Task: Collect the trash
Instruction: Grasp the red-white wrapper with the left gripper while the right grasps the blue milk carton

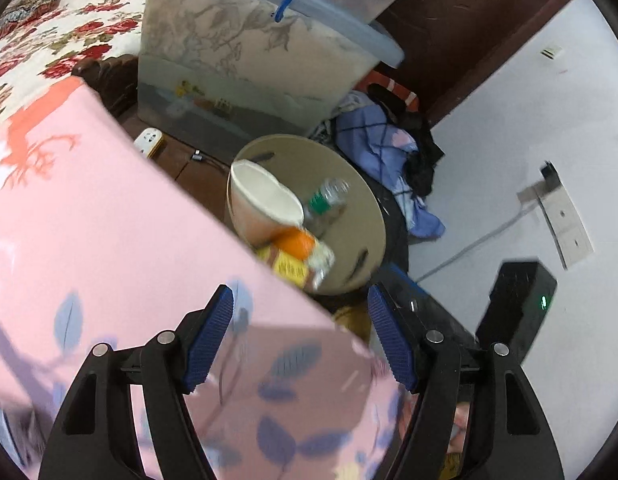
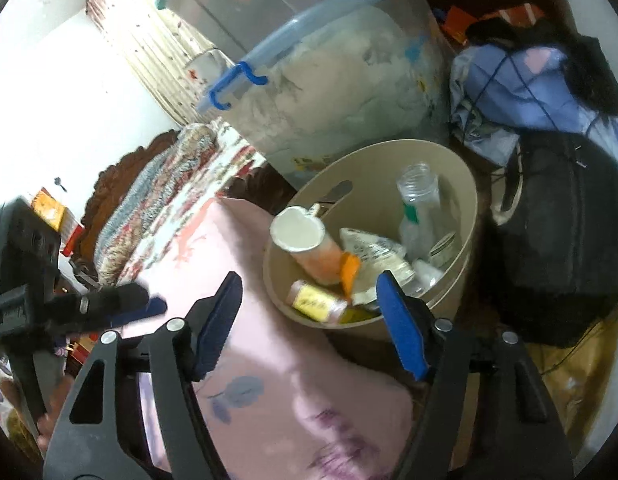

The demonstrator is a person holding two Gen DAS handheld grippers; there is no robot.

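Observation:
A beige round trash bin point(image 1: 369, 216) point(image 2: 465, 184) stands beside the bed. It holds a paper cup point(image 1: 261, 200) point(image 2: 299, 230), a clear plastic bottle with a green label point(image 1: 329, 196) point(image 2: 419, 200), a yellow-labelled small bottle point(image 2: 315, 300), an orange wrapper point(image 1: 295, 242) point(image 2: 349, 270) and crumpled packaging point(image 2: 373, 252). My left gripper point(image 1: 301, 332) is open and empty above the pink sheet, short of the bin. My right gripper point(image 2: 309, 316) is open and empty at the bin's near rim. The left gripper point(image 2: 121, 306) also shows at the left of the right wrist view.
A pink leaf-print sheet point(image 1: 109, 240) point(image 2: 269, 380) covers the bed. A clear storage box with a blue handle point(image 1: 249, 60) point(image 2: 329, 80) stands behind the bin. Clothes point(image 1: 385, 152) point(image 2: 517, 92) and a black bag point(image 2: 557, 240) lie to the right. A black device point(image 1: 517, 304) sits near the white wall.

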